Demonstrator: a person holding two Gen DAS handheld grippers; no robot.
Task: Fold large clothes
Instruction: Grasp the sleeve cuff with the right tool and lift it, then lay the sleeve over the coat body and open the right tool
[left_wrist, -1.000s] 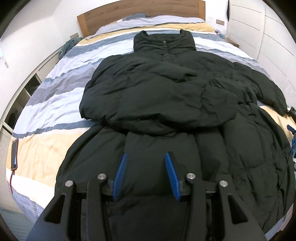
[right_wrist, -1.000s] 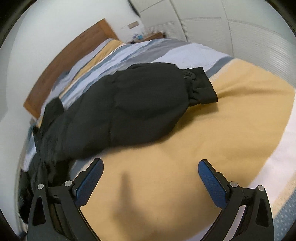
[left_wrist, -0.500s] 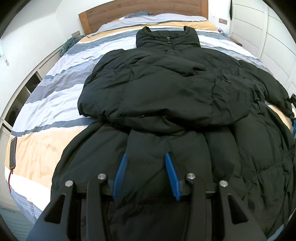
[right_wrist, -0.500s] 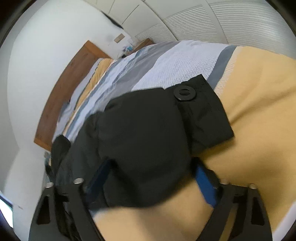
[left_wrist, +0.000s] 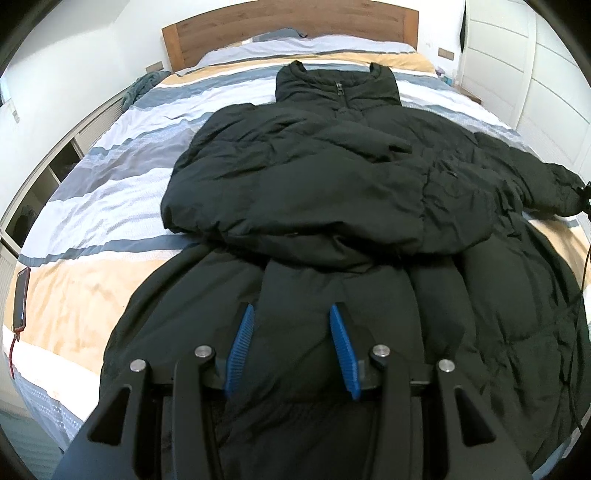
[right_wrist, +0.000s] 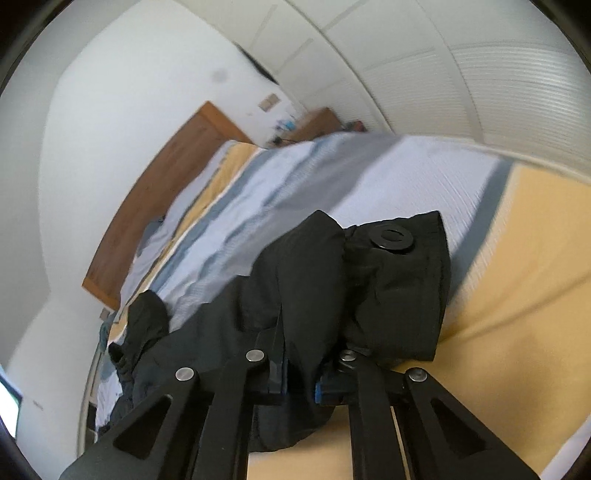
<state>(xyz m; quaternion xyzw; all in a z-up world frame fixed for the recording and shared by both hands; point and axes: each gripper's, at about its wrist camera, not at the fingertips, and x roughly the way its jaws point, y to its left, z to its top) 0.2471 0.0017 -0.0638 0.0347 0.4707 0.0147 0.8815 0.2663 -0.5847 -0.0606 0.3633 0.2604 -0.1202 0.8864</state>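
A large black puffer coat (left_wrist: 332, 192) lies face up on the striped bed (left_wrist: 110, 177), collar toward the headboard, its left sleeve folded across the chest. My left gripper (left_wrist: 291, 347) is open and hovers just above the coat's lower hem, holding nothing. My right gripper (right_wrist: 301, 373) is shut on the coat's right sleeve (right_wrist: 332, 295) near the cuff (right_wrist: 402, 280) and holds it lifted above the yellow bedding. The same sleeve shows at the far right of the left wrist view (left_wrist: 546, 184).
A wooden headboard (left_wrist: 288, 29) stands at the far end. White wardrobe doors (left_wrist: 535, 66) line the right side. A phone with a red cable (left_wrist: 20, 299) lies at the bed's left edge. Open shelves (left_wrist: 48, 177) run along the left wall.
My right gripper moved forward over the sleeve cuff, closed on it and lifted it off the bed. My left gripper has stayed open over the hem, with the view tilting up slightly.
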